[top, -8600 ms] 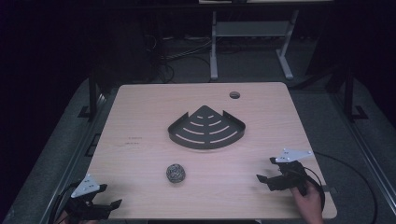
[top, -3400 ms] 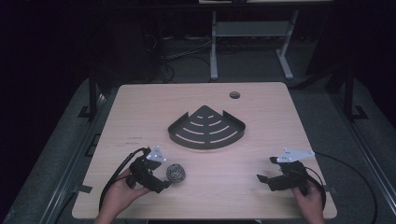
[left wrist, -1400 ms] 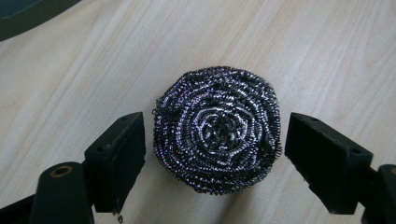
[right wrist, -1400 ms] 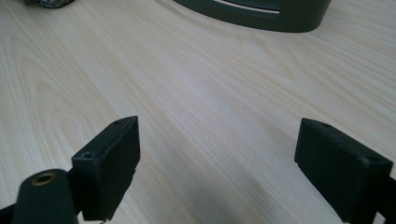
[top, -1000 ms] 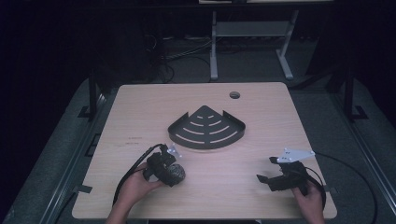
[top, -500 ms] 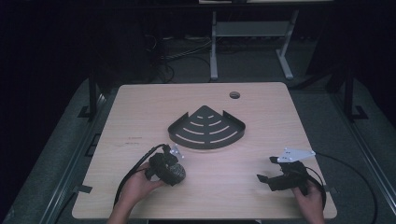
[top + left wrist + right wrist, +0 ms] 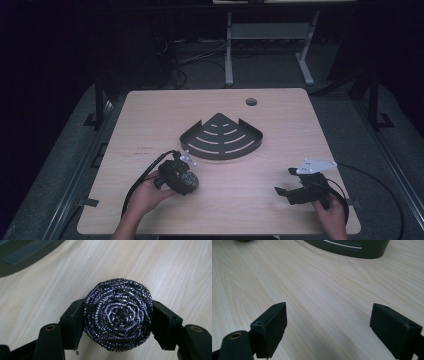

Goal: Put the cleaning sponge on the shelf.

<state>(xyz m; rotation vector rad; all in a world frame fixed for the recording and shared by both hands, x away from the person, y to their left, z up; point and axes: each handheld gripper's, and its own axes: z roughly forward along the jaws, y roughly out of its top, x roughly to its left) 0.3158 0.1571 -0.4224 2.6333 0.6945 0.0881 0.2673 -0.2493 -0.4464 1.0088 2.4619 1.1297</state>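
A round steel-wool scourer (image 7: 118,314) lies on the wooden table, dark and shiny with coiled strands. My left gripper (image 7: 117,322) is shut on it, one black pad pressing each side. In the high view the left gripper (image 7: 181,178) sits at the table's front left, over the scourer (image 7: 189,182), just below the dark fan-shaped slotted tray (image 7: 221,137). My right gripper (image 7: 285,184) rests near the front right corner with its jaws wide apart. In the right gripper view, bare wood lies between the fingers of the right gripper (image 7: 329,327), and the tray's wall (image 7: 352,247) stands beyond.
The light wooden table (image 7: 150,115) has a small round hole (image 7: 251,102) near its far edge. Black cables trail from both grippers off the front. Beyond the table stand dark floor, cables and a metal frame (image 7: 265,30).
The left gripper came in from the front left corner to the scourer, and over the last second its jaws closed onto the scourer. The right gripper has stayed put.
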